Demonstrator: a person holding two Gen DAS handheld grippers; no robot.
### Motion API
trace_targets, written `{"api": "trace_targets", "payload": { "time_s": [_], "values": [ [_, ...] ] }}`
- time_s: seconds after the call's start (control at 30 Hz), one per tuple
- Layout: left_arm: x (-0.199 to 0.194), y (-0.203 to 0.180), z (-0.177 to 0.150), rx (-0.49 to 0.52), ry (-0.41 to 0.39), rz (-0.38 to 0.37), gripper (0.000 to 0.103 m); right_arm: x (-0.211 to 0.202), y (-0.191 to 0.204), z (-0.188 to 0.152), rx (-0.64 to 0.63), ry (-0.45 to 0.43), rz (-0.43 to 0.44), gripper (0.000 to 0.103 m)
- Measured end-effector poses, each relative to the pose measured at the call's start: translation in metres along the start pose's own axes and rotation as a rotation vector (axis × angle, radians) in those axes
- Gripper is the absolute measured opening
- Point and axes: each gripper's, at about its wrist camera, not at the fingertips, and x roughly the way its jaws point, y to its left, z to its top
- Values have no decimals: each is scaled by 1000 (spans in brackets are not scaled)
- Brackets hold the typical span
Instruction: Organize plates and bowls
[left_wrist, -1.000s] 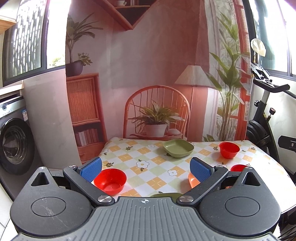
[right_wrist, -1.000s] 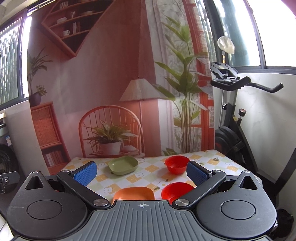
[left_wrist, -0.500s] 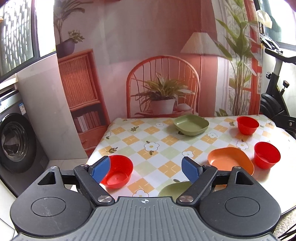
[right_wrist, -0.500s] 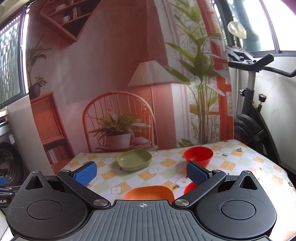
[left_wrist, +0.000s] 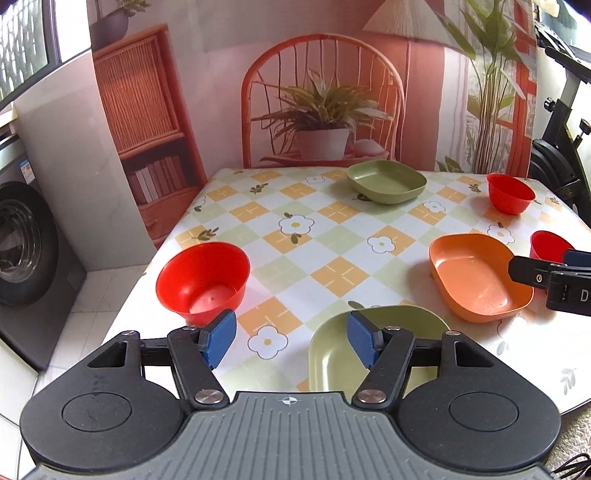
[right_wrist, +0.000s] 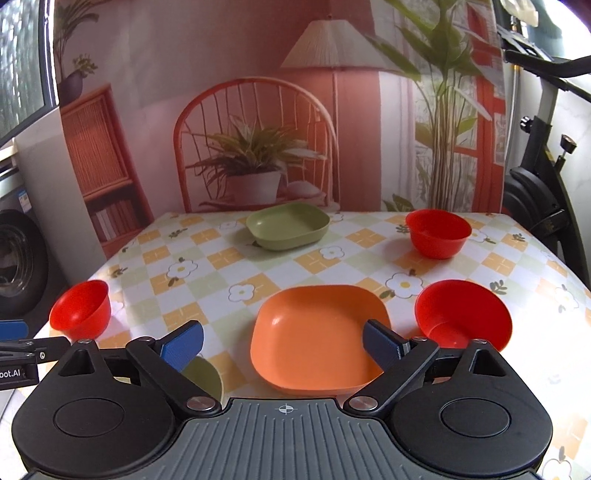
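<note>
Six dishes lie spread over the checked table (left_wrist: 303, 243), none stacked yet, so by my reading the sorting is only at its approach stage. Three are plates: an orange plate (right_wrist: 317, 336) near the front right, a green plate (left_wrist: 373, 354) at the front edge, and a second green one, the far plate (left_wrist: 386, 181), at the back near the wall. Three are red bowls: a left bowl (left_wrist: 203, 278) by the left edge, a right bowl (right_wrist: 463, 314) just beside the orange plate, and a far bowl (right_wrist: 437, 232) at the back right.

The left gripper (left_wrist: 291, 341) hovers low over the front edge with its fingers wide and empty, one blue pad close to the left bowl and the other over the green plate's rim. The right gripper (right_wrist: 282, 345) is likewise spread wide and holds nothing, straddling the near edge of the orange plate.

Next, each gripper probably has to drop to a rim and close on it; thin, sloped plate walls call for a pinch across the rim.

All dishes sit upright, openings up. The plates are rounded squares with little long axis; the orange one appears turned slightly relative to the table's checks. The bowls are round, with no long axis.
</note>
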Motion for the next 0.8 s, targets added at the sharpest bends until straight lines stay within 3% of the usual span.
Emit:
{"api": "trace_targets", "payload": {
  "time_s": [0.1,0.23,0.5,0.73,0.8],
  "values": [
    [12,5,-5,-28,59,-3,63,10,5,-5,-20,47,35,87],
    [28,10,-8,-67,115,-26,59,22,13,-12,-45,97,55,72],
    [53,14,-22,-127,216,-61,54,40,26,-26,-93,191,113,56],
    [61,9,-30,-136,239,-63,50,53,31,-36,-98,265,156,41],
    [65,9,-31,-139,249,-75,42,56,33,-38,-96,281,162,38]
  ]
}}
